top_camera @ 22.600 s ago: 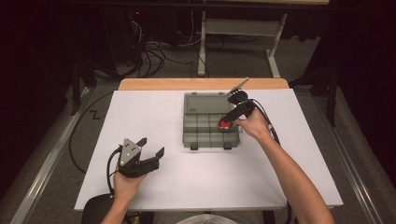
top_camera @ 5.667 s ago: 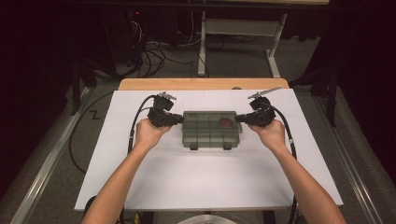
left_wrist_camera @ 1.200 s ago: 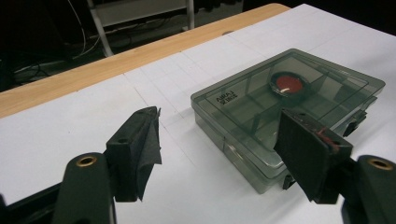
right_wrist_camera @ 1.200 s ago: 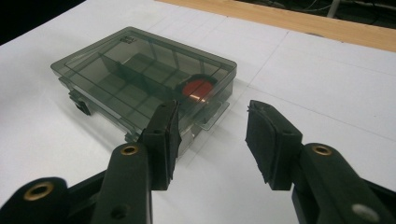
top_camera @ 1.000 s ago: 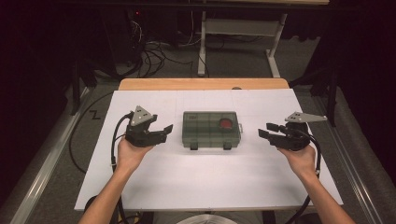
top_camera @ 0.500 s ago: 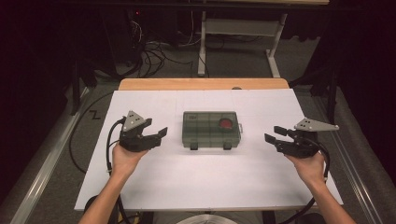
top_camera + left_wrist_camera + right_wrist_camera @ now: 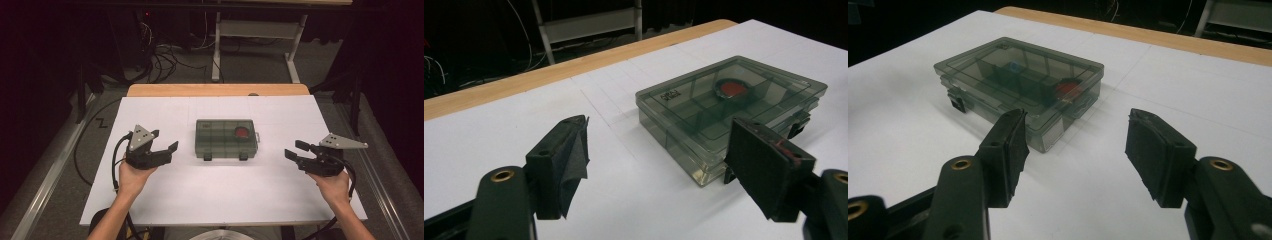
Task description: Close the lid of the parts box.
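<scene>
Smoky translucent plastic makes up the compartment box (image 7: 226,139), a flat rectangular organizer lying closed on the white table cover (image 7: 220,195), with the wooden table edge (image 7: 218,90) beyond its far side. Its lid is glossy and see-through, so the inner dividers read as darker bars; a round red piece (image 7: 243,132) sits in a compartment towards the box's right end, and in the right gripper view a small blue bit (image 7: 1013,66) shows in another cell. Two dark latches (image 7: 225,156) stick out from the box's near long side.

Left of the box, well apart from it, the left gripper (image 7: 164,150) hovers with its jaws spread wide and nothing between them; they have just been opening. Right of the box, also well apart, the right gripper (image 7: 296,150) stands with jaws parted and empty, likewise just opening. The pads (image 7: 762,172) look matte, black and slightly rough, a good match for slick plastic.

The work looks finished with the lid shut, so the step in hand seems to be drawing both tools clear. Doing it well means keeping the jaws wide and the hands moving away from the box's short ends, so that no trailing cable (image 7: 116,160) drags across the latches or nudges the light box out of square.
</scene>
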The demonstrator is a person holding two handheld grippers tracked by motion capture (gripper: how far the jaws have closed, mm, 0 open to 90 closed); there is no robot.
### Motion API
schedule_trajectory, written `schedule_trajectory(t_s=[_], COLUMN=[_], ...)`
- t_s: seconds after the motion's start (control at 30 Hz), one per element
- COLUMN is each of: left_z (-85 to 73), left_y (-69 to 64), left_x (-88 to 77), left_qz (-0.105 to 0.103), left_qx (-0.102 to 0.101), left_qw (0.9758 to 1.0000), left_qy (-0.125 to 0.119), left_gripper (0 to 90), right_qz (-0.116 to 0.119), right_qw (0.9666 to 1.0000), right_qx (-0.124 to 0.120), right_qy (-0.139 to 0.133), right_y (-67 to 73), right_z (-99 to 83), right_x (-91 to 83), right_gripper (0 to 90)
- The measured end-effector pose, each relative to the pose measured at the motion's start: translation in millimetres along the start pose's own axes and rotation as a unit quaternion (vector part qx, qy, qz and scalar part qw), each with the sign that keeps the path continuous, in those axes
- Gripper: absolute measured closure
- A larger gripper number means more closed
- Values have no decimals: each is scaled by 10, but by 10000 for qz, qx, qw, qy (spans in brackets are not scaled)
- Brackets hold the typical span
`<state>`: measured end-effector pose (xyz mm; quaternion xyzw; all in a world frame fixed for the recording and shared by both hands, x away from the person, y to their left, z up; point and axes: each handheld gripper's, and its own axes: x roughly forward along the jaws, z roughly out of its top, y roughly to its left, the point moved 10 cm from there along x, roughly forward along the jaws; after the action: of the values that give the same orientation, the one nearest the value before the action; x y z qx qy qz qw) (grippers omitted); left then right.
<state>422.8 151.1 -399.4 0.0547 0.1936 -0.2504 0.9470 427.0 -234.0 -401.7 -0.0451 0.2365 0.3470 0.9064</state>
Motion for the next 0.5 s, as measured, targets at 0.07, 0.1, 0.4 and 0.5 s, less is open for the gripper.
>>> schedule_trajectory(t_s=[0.07, 0.1, 0.4, 0.5], left_z=[-36, -56, -169, -186], left_y=[-6, -10, -22, -31], left_x=[0, 0, -3, -6], left_qz=[16, 12, 38, 42], left_qx=[-8, -18, -61, -50], left_qw=[10000, 10000, 10000, 10000], left_qy=[4, 13, 31, 17], left_gripper=[255, 255, 255, 255], right_qz=[2, 10, 69, 93], right_qw=[10000, 10000, 9998, 9997], right_qx=[15, 19, 52, 90], right_qy=[-13, -24, -177, -211], right_y=[8, 11, 50, 54], right_z=[-20, -29, -84, -110], right_x=[-4, -7, -24, -23], right_gripper=[421, 414, 393, 390])
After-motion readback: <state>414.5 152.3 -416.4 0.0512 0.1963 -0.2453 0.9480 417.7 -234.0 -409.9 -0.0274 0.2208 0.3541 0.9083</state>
